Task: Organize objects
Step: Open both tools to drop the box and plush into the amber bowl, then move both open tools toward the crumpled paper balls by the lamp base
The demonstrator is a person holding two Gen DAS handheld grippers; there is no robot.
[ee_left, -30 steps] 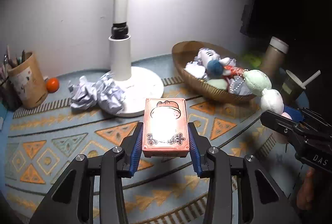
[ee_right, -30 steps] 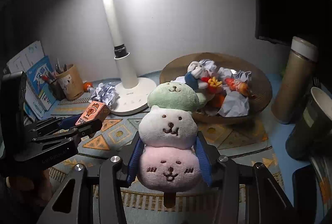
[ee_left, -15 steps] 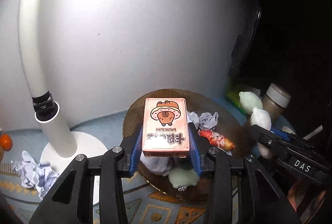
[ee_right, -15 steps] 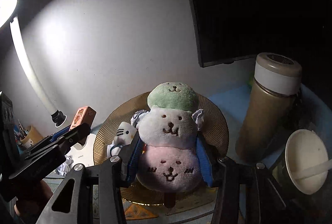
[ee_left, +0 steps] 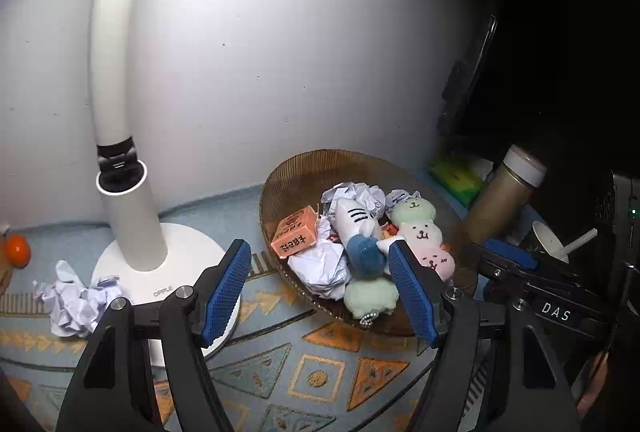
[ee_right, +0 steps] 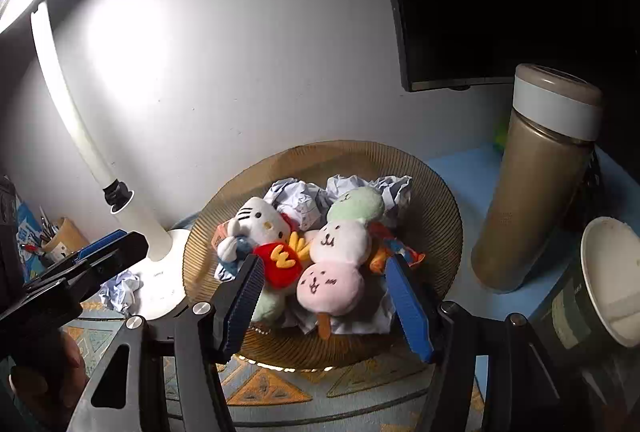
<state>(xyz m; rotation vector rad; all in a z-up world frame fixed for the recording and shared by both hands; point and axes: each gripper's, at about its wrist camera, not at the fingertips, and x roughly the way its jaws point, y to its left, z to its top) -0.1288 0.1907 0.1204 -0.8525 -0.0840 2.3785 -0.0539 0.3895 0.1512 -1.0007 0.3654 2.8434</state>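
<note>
Basket (ee_right: 436, 216), brown ribbed, shallow: stands on the patterned worktop (ee_left: 320, 380) just beside the white lamp base (ee_left: 188, 252), near the wall. Heaped contents:
- Orange card box (ee_left: 294, 236), lying tilted at the basket's left side, against crumpled paper (ee_left: 320, 264).
- Three-ball plush skewer (ee_right: 340, 252), green, white and pink, resting on top of the pile with its stick end toward the near rim.
- White cat plush (ee_right: 260, 220), red plush with yellow mark, more paper wads.

Left claw (ee_left: 320, 292): jaws have just been opening; they stand wide, nothing between the blue pads, the box clear of them.

Right claw (ee_right: 324, 308): jaws have just been opening; the skewer lies between the pads but appears free of both.

Outside the basket: loose paper wad (ee_left: 80, 300) by the lamp base, small orange ball (ee_left: 18, 250), tall tan flask (ee_right: 536, 184), paper cup (ee_right: 608, 280).

Risks, as judged:
- Pile is high and loose; the skewer could roll over the near rim if the right claw brushes it when drawing back.
- Tilted box may slide on the paper.
- Flask and cup stand near the right claw; a wide swing could tip them.
- Both claws are close together and could collide.
</note>
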